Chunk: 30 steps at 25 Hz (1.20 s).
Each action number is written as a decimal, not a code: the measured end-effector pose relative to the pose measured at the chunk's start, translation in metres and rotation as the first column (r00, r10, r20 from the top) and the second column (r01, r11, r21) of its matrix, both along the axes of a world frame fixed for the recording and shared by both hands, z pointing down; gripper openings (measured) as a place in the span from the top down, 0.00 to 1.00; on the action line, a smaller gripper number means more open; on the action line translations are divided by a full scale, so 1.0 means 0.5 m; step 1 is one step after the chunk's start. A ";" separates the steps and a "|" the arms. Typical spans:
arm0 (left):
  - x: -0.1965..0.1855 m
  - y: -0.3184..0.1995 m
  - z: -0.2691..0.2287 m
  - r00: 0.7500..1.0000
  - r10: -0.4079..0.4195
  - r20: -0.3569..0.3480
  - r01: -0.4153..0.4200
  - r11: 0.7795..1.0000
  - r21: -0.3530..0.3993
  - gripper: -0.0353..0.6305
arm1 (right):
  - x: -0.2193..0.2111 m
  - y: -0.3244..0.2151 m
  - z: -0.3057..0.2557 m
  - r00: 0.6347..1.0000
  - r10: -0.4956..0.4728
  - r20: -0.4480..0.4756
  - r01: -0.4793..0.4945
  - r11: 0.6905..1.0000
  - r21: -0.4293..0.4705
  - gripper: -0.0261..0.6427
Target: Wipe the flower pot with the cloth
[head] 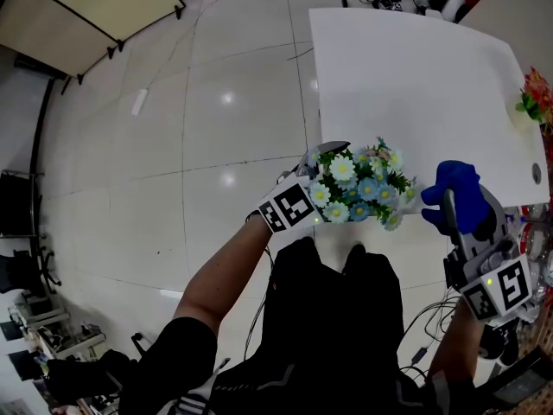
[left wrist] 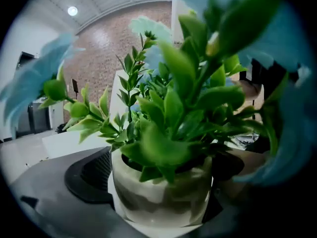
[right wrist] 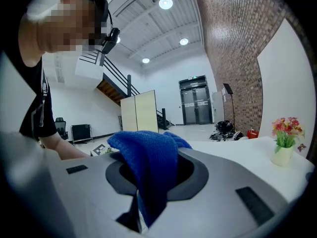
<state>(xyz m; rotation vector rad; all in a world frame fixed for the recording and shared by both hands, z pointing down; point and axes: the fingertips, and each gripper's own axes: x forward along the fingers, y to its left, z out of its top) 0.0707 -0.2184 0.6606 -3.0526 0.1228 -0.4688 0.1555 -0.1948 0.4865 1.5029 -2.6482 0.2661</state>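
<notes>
Flower pot held up at the desk's near edge, cloth at the ready. My left gripper [head: 302, 188] has its jaws clenched on the pale marbled flower pot [left wrist: 161, 197], a dark pad pressing each side of it. The pot sits upright in that grasp, lifted off the white desk [head: 415, 85] and over its near left corner. Blue and white flowers [head: 359, 188] and green leaves spill above the rim and hide most of the pot from the head view. My right gripper [head: 471, 223] grasps the blue cloth [head: 456, 195], which bunches above the jaws and hangs down between them. The cloth is just beside the flowers on their right; I cannot tell whether it touches the pot. A second small pot of red and yellow flowers [head: 536, 98] stands at the desk's right edge.
</notes>
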 end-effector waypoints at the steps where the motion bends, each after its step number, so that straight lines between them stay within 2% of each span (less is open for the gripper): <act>1: 0.005 -0.003 0.002 1.000 0.003 0.004 -0.003 1.000 0.004 0.05 | 0.002 -0.001 0.003 1.000 0.002 0.002 -0.001 1.000 -0.002 0.84; 9: 0.033 -0.004 0.023 0.997 0.043 0.069 -0.045 0.999 0.024 0.06 | 0.012 -0.002 0.039 1.000 -0.003 -0.022 0.003 0.999 -0.038 0.84; 11: 0.037 0.000 0.024 0.997 0.045 0.062 -0.046 0.999 0.020 0.11 | 0.009 -0.003 0.038 1.000 -0.006 -0.013 0.005 0.999 -0.042 0.84; 16: 0.042 -0.005 0.019 0.998 0.038 0.056 -0.039 0.999 0.023 0.12 | -0.003 -0.020 0.033 1.000 -0.015 0.021 0.016 0.999 -0.046 0.84; 22: -0.006 0.024 0.025 0.995 0.049 0.091 -0.051 0.999 0.016 0.12 | 0.002 -0.017 0.042 0.999 -0.034 -0.041 0.032 0.998 -0.063 0.84; 25: -0.027 0.040 0.028 0.994 0.052 0.093 -0.054 0.998 0.017 0.12 | 0.000 -0.022 0.039 0.999 -0.035 -0.040 0.032 0.998 -0.061 0.84; 30: -0.029 0.039 0.029 0.992 0.077 0.100 -0.080 0.997 0.024 0.12 | -0.012 -0.041 0.039 0.997 -0.051 -0.062 0.048 0.997 -0.052 0.84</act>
